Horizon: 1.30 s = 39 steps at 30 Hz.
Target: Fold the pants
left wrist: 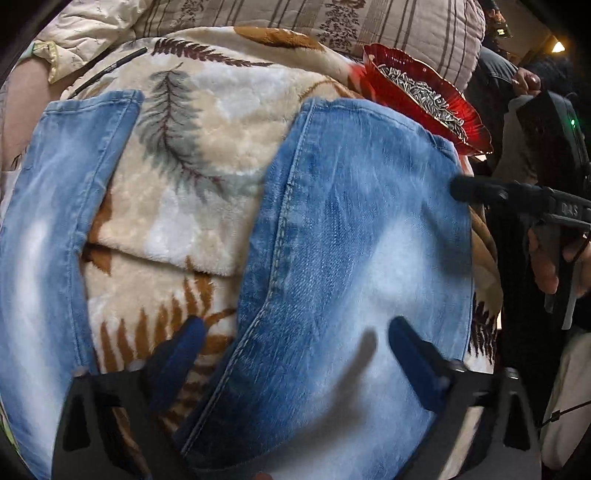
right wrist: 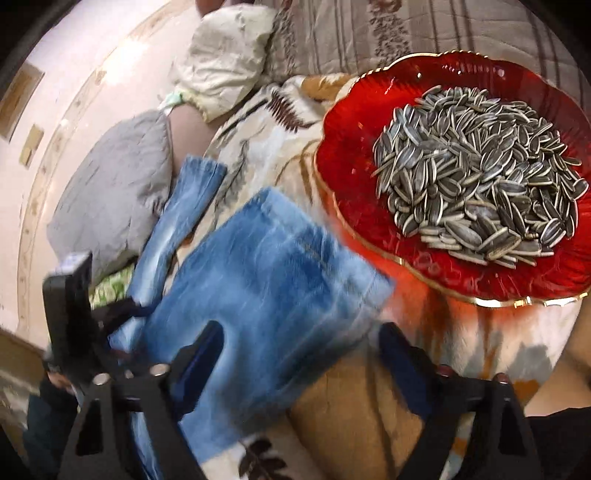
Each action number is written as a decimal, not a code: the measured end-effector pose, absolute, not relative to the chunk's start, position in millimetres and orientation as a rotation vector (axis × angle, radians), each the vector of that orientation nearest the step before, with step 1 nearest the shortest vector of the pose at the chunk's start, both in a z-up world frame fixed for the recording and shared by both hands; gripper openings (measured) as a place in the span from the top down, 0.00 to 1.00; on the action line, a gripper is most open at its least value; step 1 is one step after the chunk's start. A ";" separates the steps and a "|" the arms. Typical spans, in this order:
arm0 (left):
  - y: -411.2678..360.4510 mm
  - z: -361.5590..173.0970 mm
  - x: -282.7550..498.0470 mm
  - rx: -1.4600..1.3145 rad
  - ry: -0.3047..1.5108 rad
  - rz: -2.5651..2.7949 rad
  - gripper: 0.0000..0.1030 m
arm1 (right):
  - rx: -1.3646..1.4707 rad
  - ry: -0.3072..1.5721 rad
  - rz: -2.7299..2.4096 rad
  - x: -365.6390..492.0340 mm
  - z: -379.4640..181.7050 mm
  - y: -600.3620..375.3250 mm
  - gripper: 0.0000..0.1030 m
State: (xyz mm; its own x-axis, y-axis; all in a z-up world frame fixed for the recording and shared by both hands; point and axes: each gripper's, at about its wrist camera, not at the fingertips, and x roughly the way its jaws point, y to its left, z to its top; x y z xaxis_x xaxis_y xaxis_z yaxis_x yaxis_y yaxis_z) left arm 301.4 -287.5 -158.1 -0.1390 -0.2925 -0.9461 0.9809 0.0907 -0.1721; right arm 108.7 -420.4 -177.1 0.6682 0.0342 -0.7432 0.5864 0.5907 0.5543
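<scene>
Faded blue jeans lie spread on a fern-print fleece blanket. In the left wrist view one leg runs down the left and the other leg fills the centre right. My left gripper is open low over this second leg, its fingers straddling the leg's stitched inner edge. My right gripper reaches in at that leg's right edge. In the right wrist view the right gripper is open. The hem corner of the near leg lies between its fingers, one over denim and one over blanket.
A red glass dish heaped with sunflower seeds sits on the blanket close to the jeans' hem, also seen as the dish at upper right. A striped quilt lies behind. A grey pillow and a cream pillow lie to the left.
</scene>
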 end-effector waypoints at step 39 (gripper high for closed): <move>-287.7 -119.5 317.3 0.844 0.919 -1.124 0.00 | 0.361 0.707 -0.477 139.8 -87.2 -395.3 0.00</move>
